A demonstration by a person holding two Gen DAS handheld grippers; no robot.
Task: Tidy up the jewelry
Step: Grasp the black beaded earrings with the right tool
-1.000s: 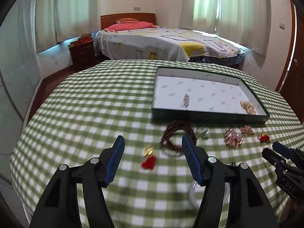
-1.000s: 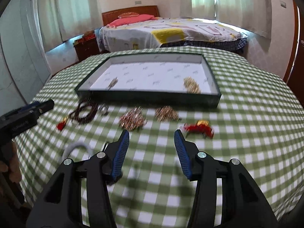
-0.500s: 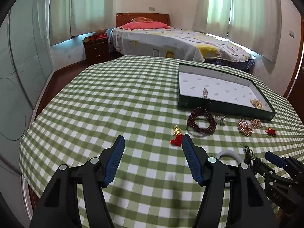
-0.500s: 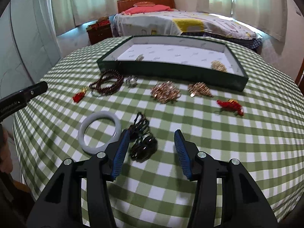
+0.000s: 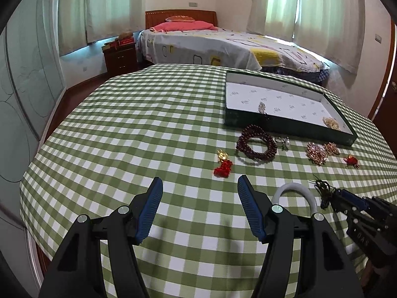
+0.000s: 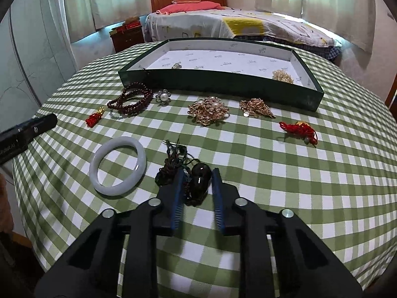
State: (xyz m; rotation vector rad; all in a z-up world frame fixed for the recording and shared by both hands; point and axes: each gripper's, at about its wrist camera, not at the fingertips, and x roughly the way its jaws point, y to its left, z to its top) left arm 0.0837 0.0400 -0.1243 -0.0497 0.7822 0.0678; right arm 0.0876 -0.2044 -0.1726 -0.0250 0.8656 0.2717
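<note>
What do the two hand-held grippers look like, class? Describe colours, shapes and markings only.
The left hand-held gripper is matte black plastic with two angular arms, silver round pivot bolts and ribbed blue pads on its fingers. The right hand-held gripper is built the same: black body, silver bolts, blue ribbed pads. White lettering marks the black bodies, too small to read. No cables or sleeves show.

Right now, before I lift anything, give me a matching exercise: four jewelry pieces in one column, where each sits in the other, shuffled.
Things:
1. white bangle
2. dark pendant
3. pearl cluster
4. dark red bead bracelet

Places:
A. inside the green tray
B. between the right gripper fingers
C. on the cloth just in front of the tray's left end
D. on the cloth left of the pendant

Pairs: 1-D, 2-B, 3-A, 4-C
</note>
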